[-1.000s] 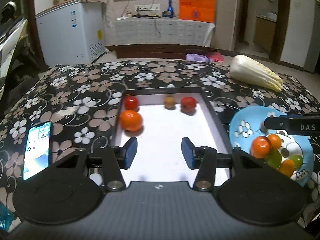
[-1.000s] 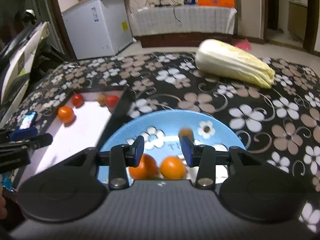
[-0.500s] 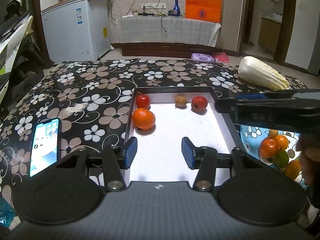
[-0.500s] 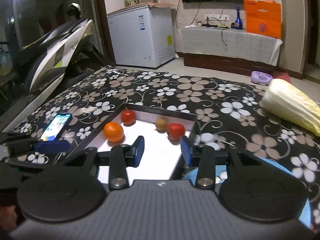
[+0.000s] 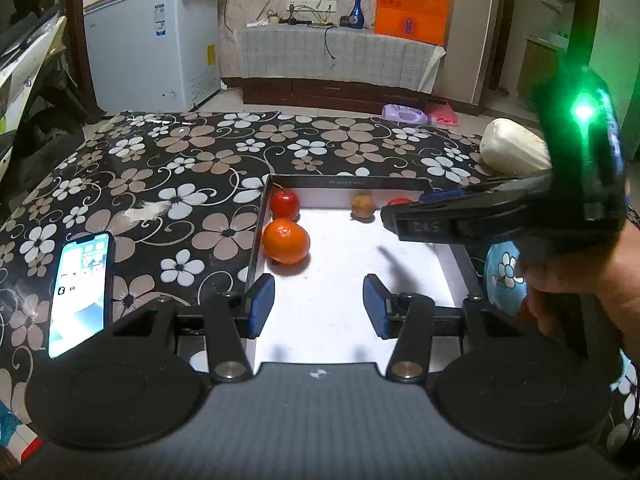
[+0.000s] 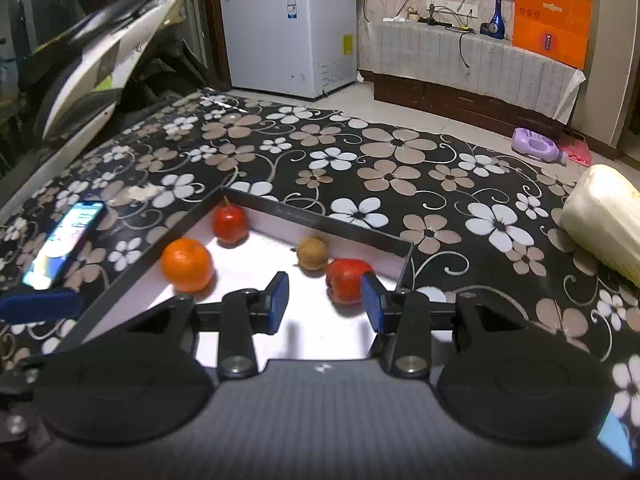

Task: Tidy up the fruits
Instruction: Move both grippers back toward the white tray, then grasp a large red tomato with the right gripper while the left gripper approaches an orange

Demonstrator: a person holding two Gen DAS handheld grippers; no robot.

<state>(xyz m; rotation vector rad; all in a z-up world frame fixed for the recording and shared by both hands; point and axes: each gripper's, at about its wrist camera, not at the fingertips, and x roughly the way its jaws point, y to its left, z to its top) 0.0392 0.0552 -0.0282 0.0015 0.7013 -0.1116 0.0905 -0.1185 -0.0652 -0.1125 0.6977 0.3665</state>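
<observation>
A white tray with a dark rim (image 5: pixel 256 236) (image 6: pixel 340 222) holds an orange (image 5: pixel 286 241) (image 6: pixel 187 265), a red apple (image 5: pixel 285 205) (image 6: pixel 229 220), a small brown fruit (image 5: pixel 362 207) (image 6: pixel 312 254) and a red fruit (image 6: pixel 347 280), half hidden in the left wrist view (image 5: pixel 399 201). My left gripper (image 5: pixel 319 306) is open and empty over the tray's near end. My right gripper (image 6: pixel 324 302) is open and empty above the tray, its right pad just beside the red fruit. A blue flowered plate (image 5: pixel 505 270) lies right of the tray, mostly hidden by my right hand.
A lit phone (image 5: pixel 80 292) (image 6: pixel 64 238) lies on the flowered tablecloth left of the tray. A Chinese cabbage (image 5: pixel 514 151) (image 6: pixel 604 224) lies at the far right. A white freezer (image 6: pixel 288 28) and a covered bench stand beyond the table.
My right gripper has swung left from above the blue plate to above the tray and now crosses the left wrist view. The left gripper has barely moved.
</observation>
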